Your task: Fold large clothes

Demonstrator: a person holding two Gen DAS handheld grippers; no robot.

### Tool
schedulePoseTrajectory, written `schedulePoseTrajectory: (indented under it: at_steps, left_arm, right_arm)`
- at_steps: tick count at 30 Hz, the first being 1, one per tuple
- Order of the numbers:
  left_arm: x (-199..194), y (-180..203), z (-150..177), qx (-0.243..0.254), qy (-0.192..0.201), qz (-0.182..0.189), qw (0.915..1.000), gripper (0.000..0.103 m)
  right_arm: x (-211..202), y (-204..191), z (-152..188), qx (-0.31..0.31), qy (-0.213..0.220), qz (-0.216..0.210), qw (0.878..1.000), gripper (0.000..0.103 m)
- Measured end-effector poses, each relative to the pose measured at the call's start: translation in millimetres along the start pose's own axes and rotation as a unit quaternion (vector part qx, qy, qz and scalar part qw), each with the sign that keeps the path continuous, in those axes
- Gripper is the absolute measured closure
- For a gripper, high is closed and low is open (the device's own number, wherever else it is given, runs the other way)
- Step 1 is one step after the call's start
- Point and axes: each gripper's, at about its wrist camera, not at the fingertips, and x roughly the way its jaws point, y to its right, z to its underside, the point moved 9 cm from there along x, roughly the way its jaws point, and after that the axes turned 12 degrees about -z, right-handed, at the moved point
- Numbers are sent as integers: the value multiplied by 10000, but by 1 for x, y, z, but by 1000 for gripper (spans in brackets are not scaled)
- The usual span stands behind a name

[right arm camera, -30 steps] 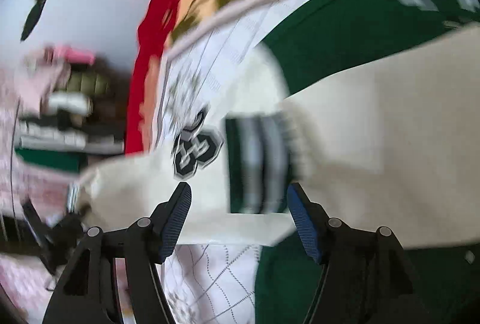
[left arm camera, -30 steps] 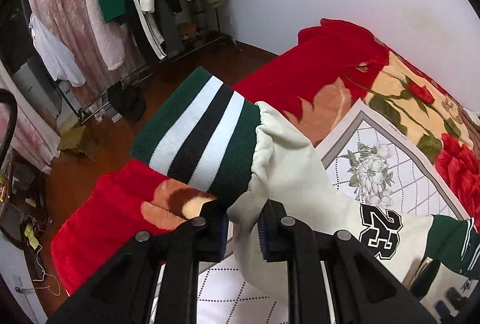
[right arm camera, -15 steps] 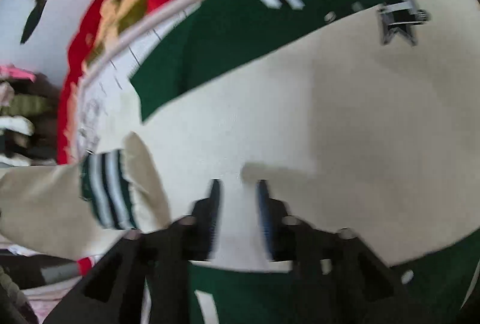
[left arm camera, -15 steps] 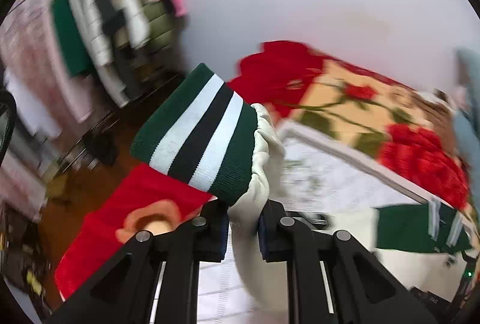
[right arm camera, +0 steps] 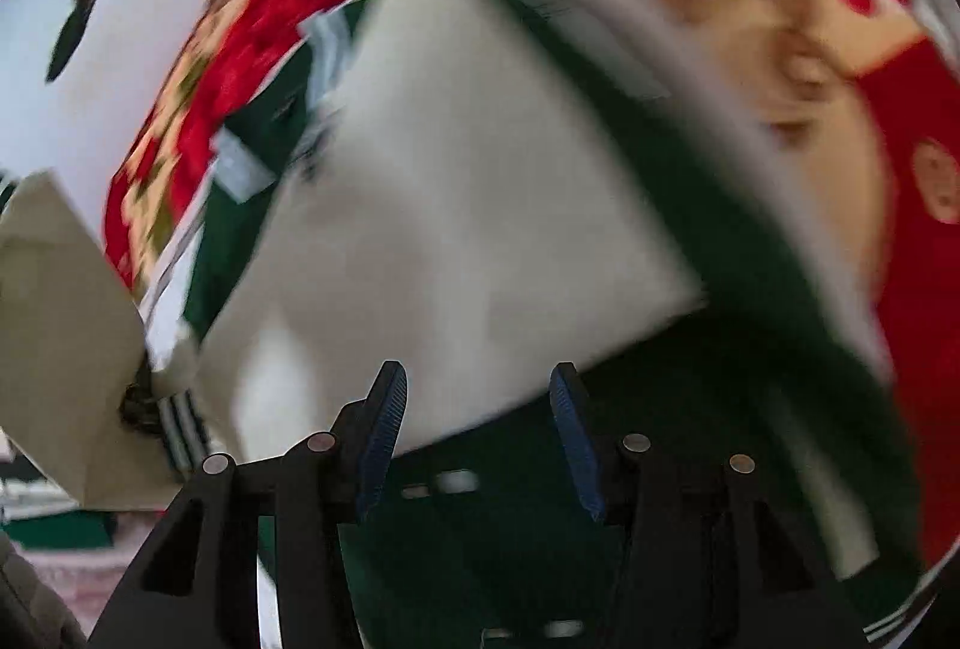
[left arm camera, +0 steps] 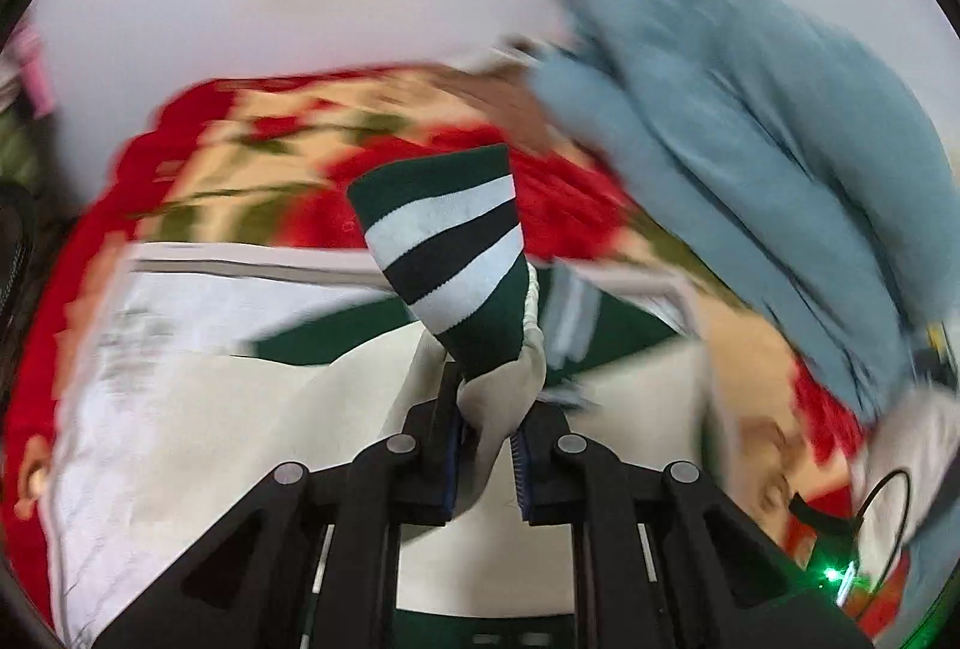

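— Cream sleeve (left arm camera: 498,409): where?
— Pinched between my left gripper's (left arm camera: 487,460) closed jaws, striped cuff (left arm camera: 456,265) above.
— Right gripper (right arm camera: 474,439)?
— Jaws just widened, half open, empty, over the jacket (right arm camera: 456,229) on the bed (right arm camera: 912,289).

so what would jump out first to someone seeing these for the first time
The striped green, white and black cuff stands up in the middle of the left wrist view, its cream sleeve pinched in the left gripper. Behind lies a red floral blanket, with light blue fabric at the upper right. In the right wrist view, the right gripper hangs open over the cream and green jacket.
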Motion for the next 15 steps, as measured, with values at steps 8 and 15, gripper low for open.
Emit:
schedulePoseTrajectory:
  at_steps: [8, 15]
  left_arm:
    - [57, 121, 74, 1224, -772, 130, 9894, 90]
    - [46, 121, 80, 1313, -760, 243, 9881, 1]
  right_arm:
    - [-40, 97, -11, 294, 135, 430, 9986, 51]
    - [-64, 133, 6, 634, 121, 282, 9975, 51]
